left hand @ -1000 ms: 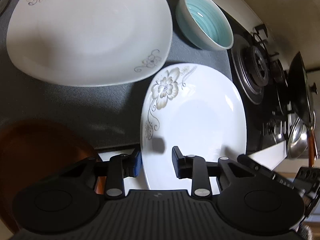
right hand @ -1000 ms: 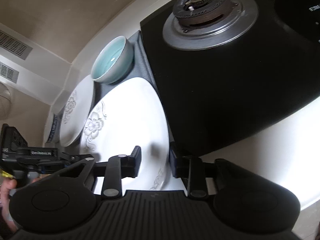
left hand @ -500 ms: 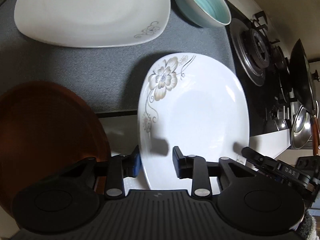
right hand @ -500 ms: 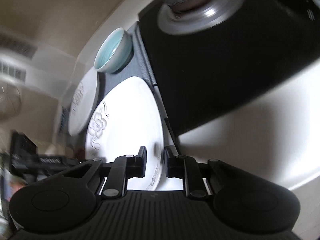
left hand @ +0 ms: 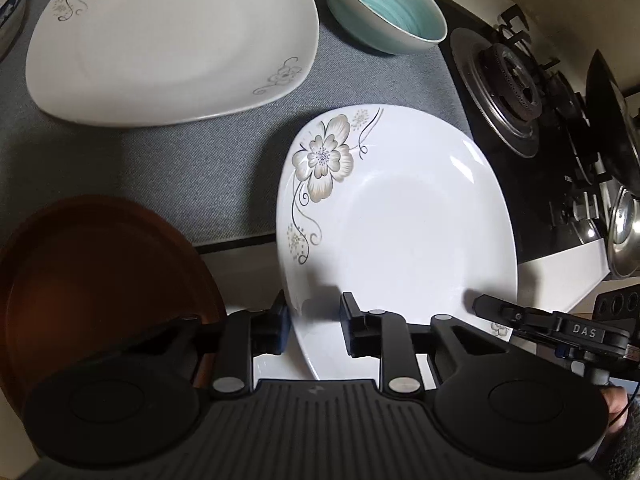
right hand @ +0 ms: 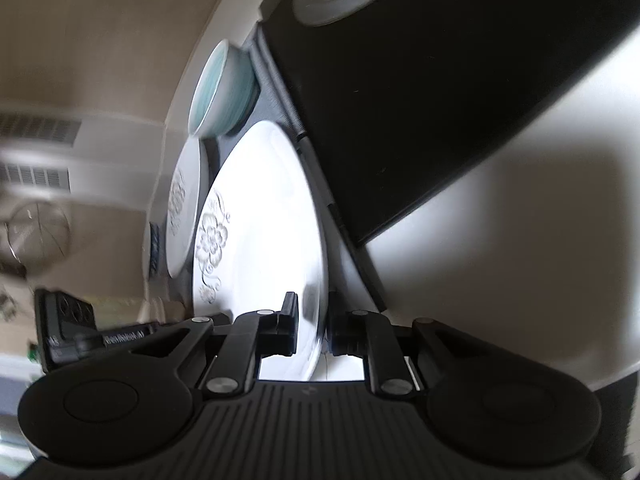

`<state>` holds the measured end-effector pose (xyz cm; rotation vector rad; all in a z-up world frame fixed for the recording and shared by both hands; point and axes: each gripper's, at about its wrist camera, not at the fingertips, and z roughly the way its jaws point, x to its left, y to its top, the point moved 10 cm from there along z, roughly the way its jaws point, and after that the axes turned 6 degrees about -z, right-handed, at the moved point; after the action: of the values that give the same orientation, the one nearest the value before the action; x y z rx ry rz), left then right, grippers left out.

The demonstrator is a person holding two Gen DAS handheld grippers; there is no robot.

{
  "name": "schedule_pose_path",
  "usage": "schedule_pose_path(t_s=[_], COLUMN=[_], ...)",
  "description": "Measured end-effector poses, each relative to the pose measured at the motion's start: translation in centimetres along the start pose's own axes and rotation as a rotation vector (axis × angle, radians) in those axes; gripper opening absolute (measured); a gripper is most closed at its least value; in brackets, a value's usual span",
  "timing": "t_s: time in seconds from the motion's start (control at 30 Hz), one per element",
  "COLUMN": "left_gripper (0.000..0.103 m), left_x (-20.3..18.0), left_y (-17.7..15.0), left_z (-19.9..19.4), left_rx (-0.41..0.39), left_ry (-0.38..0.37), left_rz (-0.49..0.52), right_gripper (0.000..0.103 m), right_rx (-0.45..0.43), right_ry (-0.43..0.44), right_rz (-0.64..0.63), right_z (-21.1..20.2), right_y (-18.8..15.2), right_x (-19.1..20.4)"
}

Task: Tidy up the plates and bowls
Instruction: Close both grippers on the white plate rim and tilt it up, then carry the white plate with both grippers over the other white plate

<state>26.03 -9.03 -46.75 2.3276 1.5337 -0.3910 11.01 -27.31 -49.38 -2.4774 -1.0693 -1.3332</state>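
Two flowered plates, two bowls and one brown tray sit on your grey mat [left hand: 192,168], beside a black gas stove [left hand: 516,92] on a pale counter under a beige wall. Compared with one second ago, the near flowered plate [left hand: 400,220] sits further from the far flowered plate [left hand: 172,40]. Your left gripper [left hand: 312,324] has just been closing, its fingers on both sides of the near rim. Your right gripper [right hand: 312,330] has opened slightly, its fingers clamped on the same plate's edge. The teal bowl [left hand: 388,12] stands behind; the blue-patterned bowl [left hand: 10,8] is at far left; the tray [left hand: 100,272] is near you.
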Motion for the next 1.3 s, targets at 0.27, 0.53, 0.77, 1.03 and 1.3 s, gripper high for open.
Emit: schedule_pose_path(t_s=[0.27,0.53,0.77,1.03,1.3], left_gripper=[0.048,0.031,0.031,0.032,0.032], left_x=[-0.5,-0.3,0.1,0.1,-0.4], left_y=[-0.5,-0.8,-0.8,-0.7,-1.2], left_z=[0.3,-0.4,-2.0,-1.8,-2.2], left_rx=[-0.024,-0.051,-0.086,-0.077,-0.098], left_ry=[-0.028,0.027,0.027,0.026,0.017], left_rz=[-0.029,0.014,0.014,-0.003,0.018], right_gripper=[0.017,0.014,0.016,0.017,0.018], right_rx=[-0.014,-0.046,-0.057,-0.068,-0.083], right_ry=[0.027,-0.058,-0.030,-0.047,-0.052], right_rz=[0.064,-0.061,-0.094,-0.136,-0.179], right_z=[0.0,-0.9,-2.1,-2.6,-3.7], right_y=[0.2,-0.4,-0.7,-0.9,-1.6], right_x=[-0.7,0.8,3.0,4.2,5.6])
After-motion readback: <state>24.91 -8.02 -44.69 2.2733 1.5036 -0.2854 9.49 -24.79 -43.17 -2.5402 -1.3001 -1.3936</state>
